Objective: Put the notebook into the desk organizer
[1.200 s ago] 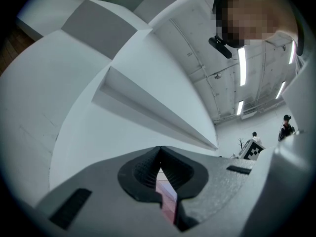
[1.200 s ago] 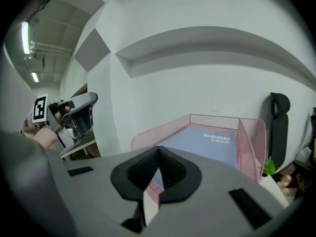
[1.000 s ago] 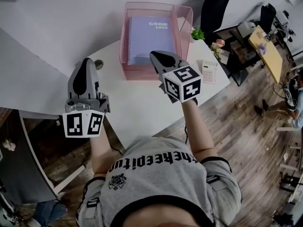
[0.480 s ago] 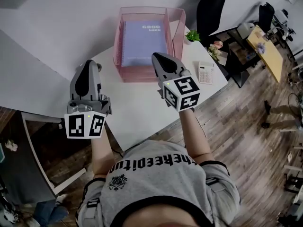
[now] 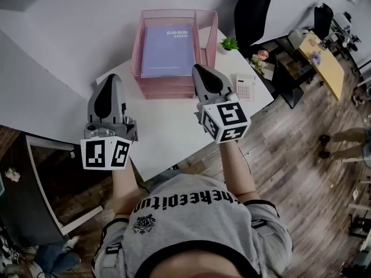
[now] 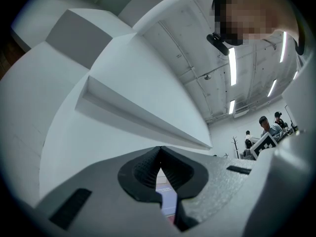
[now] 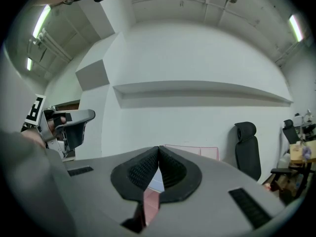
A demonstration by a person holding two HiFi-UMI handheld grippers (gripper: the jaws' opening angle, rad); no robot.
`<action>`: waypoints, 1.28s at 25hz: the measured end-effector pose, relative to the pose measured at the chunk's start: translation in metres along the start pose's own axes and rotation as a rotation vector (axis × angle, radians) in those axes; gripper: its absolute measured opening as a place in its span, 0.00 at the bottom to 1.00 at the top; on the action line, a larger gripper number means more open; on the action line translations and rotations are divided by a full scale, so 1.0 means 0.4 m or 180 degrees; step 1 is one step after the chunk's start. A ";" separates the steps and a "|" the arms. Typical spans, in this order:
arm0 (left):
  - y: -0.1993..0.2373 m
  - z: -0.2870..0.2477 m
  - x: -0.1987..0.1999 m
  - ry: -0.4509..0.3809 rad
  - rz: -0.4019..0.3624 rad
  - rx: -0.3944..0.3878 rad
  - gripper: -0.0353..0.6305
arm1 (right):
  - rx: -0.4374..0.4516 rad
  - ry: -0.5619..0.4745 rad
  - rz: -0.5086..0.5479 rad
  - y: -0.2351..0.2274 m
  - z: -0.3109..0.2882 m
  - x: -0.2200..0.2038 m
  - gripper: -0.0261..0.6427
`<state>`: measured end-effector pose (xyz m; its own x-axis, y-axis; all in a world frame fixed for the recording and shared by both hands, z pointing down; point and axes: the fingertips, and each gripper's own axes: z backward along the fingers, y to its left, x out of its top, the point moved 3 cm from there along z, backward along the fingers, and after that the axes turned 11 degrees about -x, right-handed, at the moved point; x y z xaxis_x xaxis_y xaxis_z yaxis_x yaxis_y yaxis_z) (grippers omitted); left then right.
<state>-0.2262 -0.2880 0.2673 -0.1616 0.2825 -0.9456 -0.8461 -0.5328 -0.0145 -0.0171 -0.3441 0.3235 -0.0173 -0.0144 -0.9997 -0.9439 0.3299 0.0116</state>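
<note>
A lavender spiral notebook [image 5: 168, 50] lies flat in the top tray of the pink desk organizer [image 5: 137, 45] at the far side of the white desk [image 5: 162, 132]. My right gripper [image 5: 202, 69] hovers just right of the organizer's front corner, shut and empty. At the desk's left edge, my left gripper [image 5: 110, 79] is held up, also shut with nothing in it. In the right gripper view the jaws [image 7: 159, 148] meet at the tips, with the organizer [image 7: 197, 152] beyond them. The left gripper view shows closed jaws [image 6: 159, 149] and a sliver of notebook [image 6: 167, 201] behind.
A white calculator [image 5: 243, 87] and a small potted plant [image 5: 229, 43] sit on the desk right of the organizer. A black office chair [image 5: 252, 10] stands behind the desk. Wooden floor lies to the right, a white wall to the left.
Both grippers have lifted and drawn back from the organizer's front. The right one no longer overlaps the tray. The notebook stays in the tray.
</note>
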 end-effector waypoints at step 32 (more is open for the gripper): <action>-0.296 0.104 0.081 -0.0015 -0.0114 -0.0041 0.06 | -0.0381 -0.0521 0.0078 -0.103 0.371 0.113 0.04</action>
<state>-0.1527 -0.1826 0.2520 -0.1338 0.3053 -0.9428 -0.8447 -0.5326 -0.0525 0.0697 -0.2184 0.2752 0.0037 0.1491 -0.9888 -0.9765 0.2135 0.0285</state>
